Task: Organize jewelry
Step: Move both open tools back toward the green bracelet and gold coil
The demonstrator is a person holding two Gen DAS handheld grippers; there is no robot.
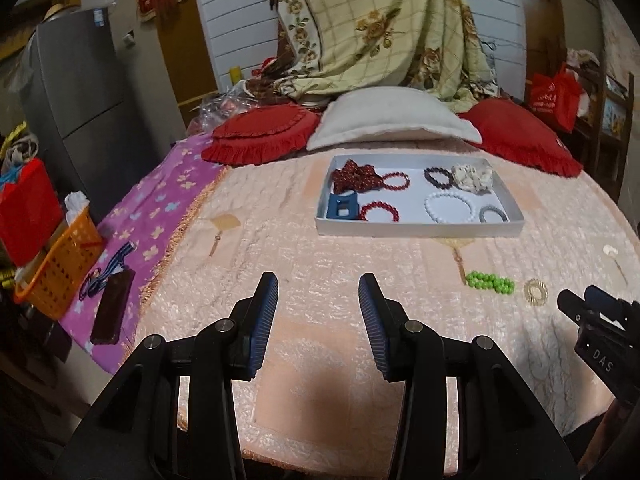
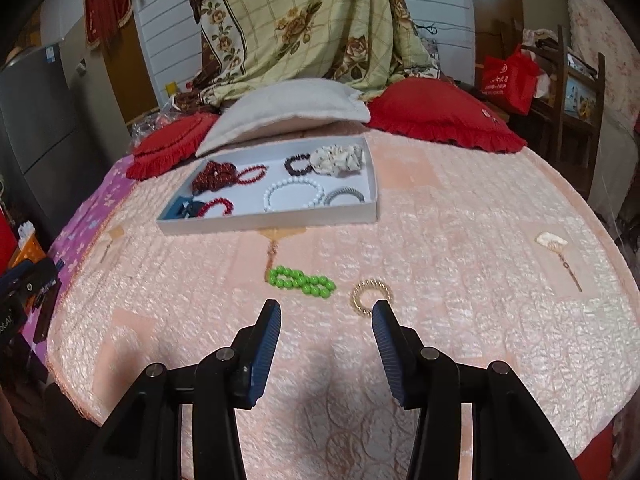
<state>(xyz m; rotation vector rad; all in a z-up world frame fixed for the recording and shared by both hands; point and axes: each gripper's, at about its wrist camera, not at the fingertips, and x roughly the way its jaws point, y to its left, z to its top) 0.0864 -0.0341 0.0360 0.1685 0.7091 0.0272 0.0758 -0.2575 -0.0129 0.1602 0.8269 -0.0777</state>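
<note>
A white tray [image 1: 416, 229] [image 2: 264, 222] lies on the pink bedspread and holds several bracelets, a cream scrunchie [image 2: 338, 159] and a blue clip [image 1: 341, 207]. A green bead bracelet [image 2: 301, 280] [image 1: 490, 281] and a gold coil ring [image 2: 371, 295] [image 1: 535, 290] lie loose on the spread in front of the tray. My right gripper [image 2: 326, 316] is open and empty just short of them, its right finger beside the gold ring. My left gripper [image 1: 318, 290] is open and empty over bare spread. The right gripper's body shows at the left wrist view's right edge [image 1: 600, 320].
Red cushions [image 1: 260, 136] and a white pillow [image 1: 392, 120] lie behind the tray. A dark phone [image 1: 112, 306] with a lanyard lies on the purple blanket at left, beside an orange basket [image 1: 60, 268]. A small cream fan charm [image 2: 552, 241] lies at right.
</note>
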